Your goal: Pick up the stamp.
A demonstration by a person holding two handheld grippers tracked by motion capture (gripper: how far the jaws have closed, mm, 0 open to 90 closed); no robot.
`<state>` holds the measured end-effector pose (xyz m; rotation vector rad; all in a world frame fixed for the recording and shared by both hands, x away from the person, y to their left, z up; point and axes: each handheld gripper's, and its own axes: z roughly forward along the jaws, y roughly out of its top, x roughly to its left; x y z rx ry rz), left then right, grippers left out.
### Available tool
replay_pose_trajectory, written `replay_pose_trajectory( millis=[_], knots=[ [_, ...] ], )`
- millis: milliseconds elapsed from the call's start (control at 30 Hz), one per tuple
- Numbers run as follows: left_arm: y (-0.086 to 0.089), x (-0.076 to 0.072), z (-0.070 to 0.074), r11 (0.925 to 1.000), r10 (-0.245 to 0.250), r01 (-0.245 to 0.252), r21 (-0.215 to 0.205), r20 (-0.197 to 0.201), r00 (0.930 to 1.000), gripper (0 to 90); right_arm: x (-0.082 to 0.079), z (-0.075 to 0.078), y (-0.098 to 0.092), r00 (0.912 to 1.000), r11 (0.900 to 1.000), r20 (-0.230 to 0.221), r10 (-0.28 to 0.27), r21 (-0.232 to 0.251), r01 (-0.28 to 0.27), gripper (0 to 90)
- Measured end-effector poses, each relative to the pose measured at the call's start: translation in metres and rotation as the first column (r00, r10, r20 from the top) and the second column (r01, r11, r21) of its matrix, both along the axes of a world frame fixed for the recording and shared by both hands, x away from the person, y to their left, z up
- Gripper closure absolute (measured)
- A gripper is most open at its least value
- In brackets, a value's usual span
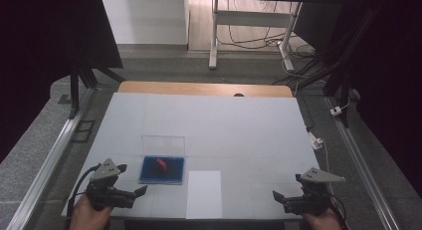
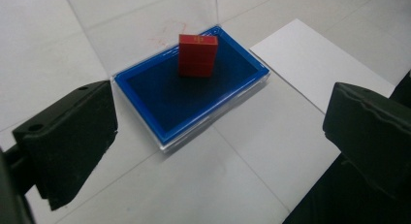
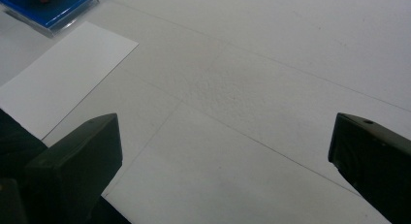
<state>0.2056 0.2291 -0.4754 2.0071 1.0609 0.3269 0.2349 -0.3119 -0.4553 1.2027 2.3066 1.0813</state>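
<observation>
A blue tray (image 1: 149, 174) (image 2: 160, 107) in a clear case lies on the white table, its clear lid (image 1: 163, 144) standing upright at the back. A red block (image 1: 161, 164) (image 2: 197, 55) stands inside the tray. A white sheet of paper (image 1: 204, 193) (image 2: 315, 69) (image 3: 58, 78) lies just right of the case. My left gripper (image 1: 144, 190) (image 2: 218, 136) is open near the table's front left, short of the case. My right gripper (image 1: 275, 196) (image 3: 223, 156) is open at the front right with bare table between its jaws. The tray's corner (image 3: 48, 8) appears far off in the right gripper view.
The white table cover (image 1: 209, 120) spreads wide behind the case. A wooden table edge (image 1: 199, 88) lies at the back. Metal rails (image 1: 54, 155) run along both sides. A white plug and cable (image 1: 317, 142) sit at the right edge.
</observation>
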Motion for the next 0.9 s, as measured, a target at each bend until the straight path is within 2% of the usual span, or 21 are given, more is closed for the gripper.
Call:
replay_pose_trajectory(
  millis=[200, 367, 467, 533, 900],
  knots=[
    [-0.005, 0.008, -0.003, 0.9995, -0.03, 0.031, 0.01, -0.022, 0.9993, 0.0, 0.0, 0.0, 0.0, 1.0, 1.0, -0.003, 0.0, 0.001, 0.0, 0.0],
    [-0.01, 0.014, -0.004, 0.9988, -0.049, 0.049, 0.0, -0.009, 0.9987, 0.0, 0.001, 0.0, 0.0, 1.0, 1.0, -0.006, 0.001, 0.001, -0.001, 0.0],
    [-0.014, 0.018, -0.005, 0.9988, -0.049, 0.049, 0.0, -0.021, 0.9986, 0.0, 0.001, 0.0, 0.001, 1.0, 1.0, -0.007, 0.003, 0.0, -0.003, 0.0],
    [-0.017, 0.022, -0.007, 0.9986, -0.05, 0.05, 0.014, -0.026, 0.9984, 0.0, 0.001, -0.001, 0.001, 1.0, 1.0, -0.007, 0.004, -0.002, -0.004, 0.0],
    [-0.031, 0.039, -0.009, 0.9986, -0.036, 0.037, 0.037, -0.034, 0.9988, 0.0, 0.001, -0.001, 0.002, 0.9999, 1.0, -0.009, 0.007, -0.008, -0.007, 0.0]
  ],
)
